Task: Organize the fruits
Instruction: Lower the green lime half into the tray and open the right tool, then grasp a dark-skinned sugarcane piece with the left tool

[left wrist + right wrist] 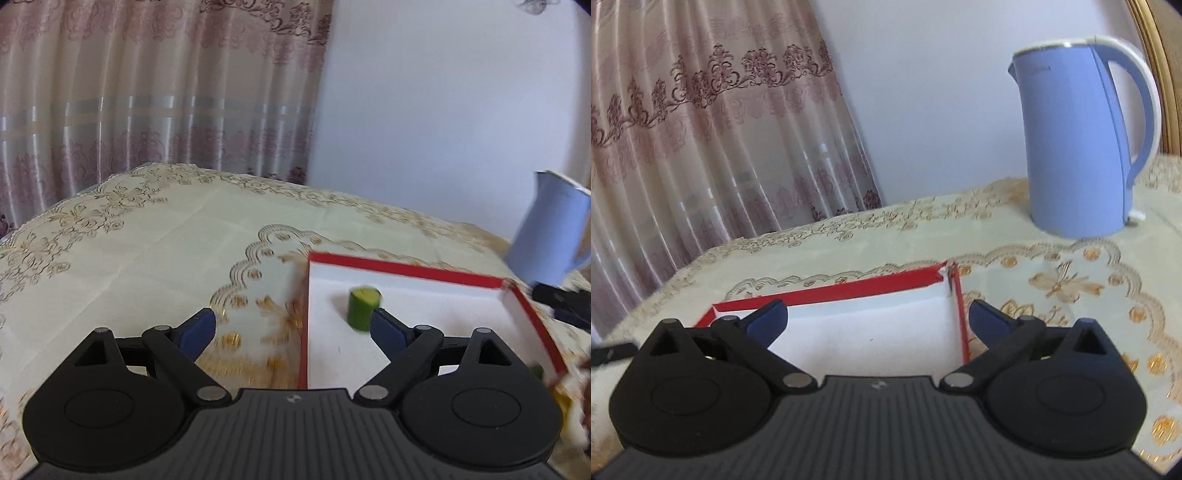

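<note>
Each claw, left claw point(291, 328) and right claw point(877, 319), has a ribbed black body, two round black hubs, silver pivot screws, dark-blue finger pads point(195, 332) and a small white logo.

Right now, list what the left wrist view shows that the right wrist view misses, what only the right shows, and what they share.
Only the left wrist view: a green cucumber piece standing inside the red-rimmed box, beyond the open left gripper. Only the right wrist view: the whole blue kettle with its handle, and the open, empty right gripper. Both: the box, the kettle in part, the embroidered tablecloth, the curtain and the wall.
</note>
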A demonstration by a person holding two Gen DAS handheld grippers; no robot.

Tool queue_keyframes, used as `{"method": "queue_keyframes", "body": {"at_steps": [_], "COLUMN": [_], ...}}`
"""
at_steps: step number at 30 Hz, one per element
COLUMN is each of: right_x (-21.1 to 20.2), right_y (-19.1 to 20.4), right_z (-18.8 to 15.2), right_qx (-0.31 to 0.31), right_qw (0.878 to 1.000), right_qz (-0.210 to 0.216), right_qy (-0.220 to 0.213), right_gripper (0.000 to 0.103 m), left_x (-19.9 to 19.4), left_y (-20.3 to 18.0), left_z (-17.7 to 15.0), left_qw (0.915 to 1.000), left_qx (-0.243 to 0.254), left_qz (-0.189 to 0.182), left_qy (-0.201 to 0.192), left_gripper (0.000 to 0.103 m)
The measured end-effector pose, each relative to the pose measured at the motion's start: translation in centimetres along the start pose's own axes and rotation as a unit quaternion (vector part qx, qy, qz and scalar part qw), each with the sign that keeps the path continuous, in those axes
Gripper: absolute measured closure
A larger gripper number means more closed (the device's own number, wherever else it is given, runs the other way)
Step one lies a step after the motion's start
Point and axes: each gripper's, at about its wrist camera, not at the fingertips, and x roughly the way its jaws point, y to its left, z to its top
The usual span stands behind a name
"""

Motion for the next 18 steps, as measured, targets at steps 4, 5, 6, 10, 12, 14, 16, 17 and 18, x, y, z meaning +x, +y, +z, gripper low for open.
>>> {"method": "queue_keyframes", "body": {"at_steps": [4, 5, 6, 10, 12, 14, 16, 17, 18], "right_x": [1.0, 1.1, 0.9, -1.4, -3.1, -4.8, -6.7, -7.7, -8.6], "right_y": [1.6, 2.0, 2.2, 3.7, 4.3, 4.4, 4.4, 4.3, 3.9], "right_z": [-0.5, -0.6, -0.9, -1.5, -2.2, -3.2, -4.4, -5.1, -5.8], "right_qx": [-0.010, -0.026, -0.045, -0.136, -0.157, -0.171, -0.171, -0.164, -0.152], "right_qw": [0.998, 0.997, 0.997, 0.989, 0.985, 0.982, 0.982, 0.983, 0.984], "right_qz": [-0.052, -0.058, -0.054, -0.047, -0.052, -0.060, -0.060, -0.061, -0.059], "right_qy": [0.035, 0.036, 0.031, -0.024, -0.044, -0.046, -0.052, -0.058, -0.068], "right_gripper": [0.000, 0.000, 0.000, 0.000, 0.000, 0.000, 0.000, 0.000, 0.000], "left_x": [-2.5, -2.8, -3.0, -3.1, -2.7, -1.9, -1.2, -0.8, -0.4], "left_y": [-0.5, -0.9, -1.2, -2.6, -3.0, -3.1, -3.0, -2.9, -2.7], "left_z": [-2.7, -3.3, -3.7, -5.2, -5.5, -5.7, -5.7, -5.7, -5.7], "left_qw": [0.9980, 0.9965, 0.9951, 0.9891, 0.9882, 0.9885, 0.9893, 0.9897, 0.9902], "left_qx": [0.058, 0.079, 0.095, 0.145, 0.152, 0.150, 0.143, 0.139, 0.134], "left_qz": [0.025, 0.026, 0.024, 0.009, -0.012, -0.017, -0.023, -0.028, -0.031], "left_qy": [-0.012, -0.010, -0.012, -0.022, -0.016, 0.000, 0.011, 0.017, 0.024], "left_gripper": [0.012, 0.012, 0.012, 0.012, 0.012, 0.013, 0.018, 0.021, 0.028]}}
